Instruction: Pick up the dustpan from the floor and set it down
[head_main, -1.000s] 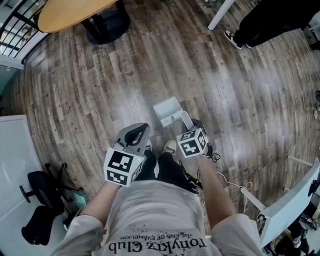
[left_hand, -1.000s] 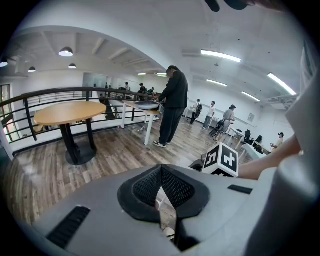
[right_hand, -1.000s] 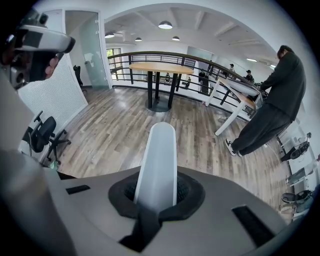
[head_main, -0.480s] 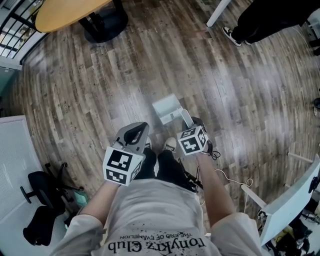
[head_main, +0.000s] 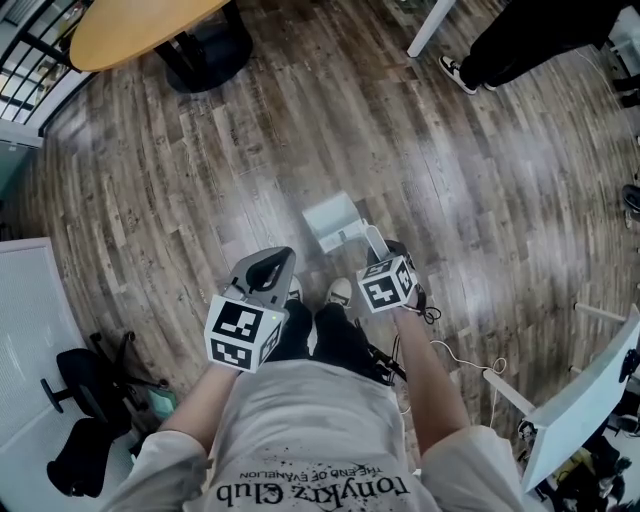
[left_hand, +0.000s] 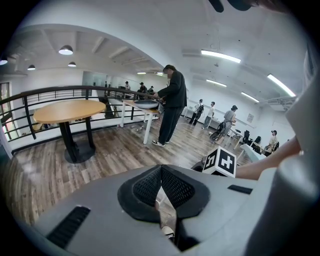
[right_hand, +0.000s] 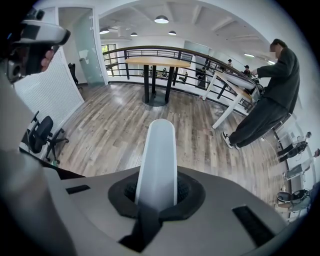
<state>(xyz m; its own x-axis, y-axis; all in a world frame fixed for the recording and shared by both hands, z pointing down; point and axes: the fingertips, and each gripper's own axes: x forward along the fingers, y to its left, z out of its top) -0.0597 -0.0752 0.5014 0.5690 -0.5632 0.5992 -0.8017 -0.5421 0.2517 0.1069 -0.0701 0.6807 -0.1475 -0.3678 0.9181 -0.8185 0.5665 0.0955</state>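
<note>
The pale grey dustpan (head_main: 331, 220) shows in the head view just ahead of my feet, its handle (head_main: 373, 240) running back into my right gripper (head_main: 386, 254). The right gripper view has that handle (right_hand: 156, 155) standing straight up out of the right gripper (right_hand: 157, 196), which is shut on it. Whether the pan touches the floor I cannot tell. My left gripper (head_main: 272, 262) hovers to the left, apart from the dustpan. Its pads (left_hand: 150, 187) meet at the tip with nothing between them.
A round wooden table (head_main: 140, 30) stands far left. A person in black (head_main: 520, 40) stands by a white table leg (head_main: 435, 28) at the far right. A black office chair (head_main: 85, 400) is near left, a white desk (head_main: 590, 400) near right. A cable (head_main: 460, 360) lies on the wood floor.
The right gripper and the dustpan have shifted only slightly. The left gripper has kept still.
</note>
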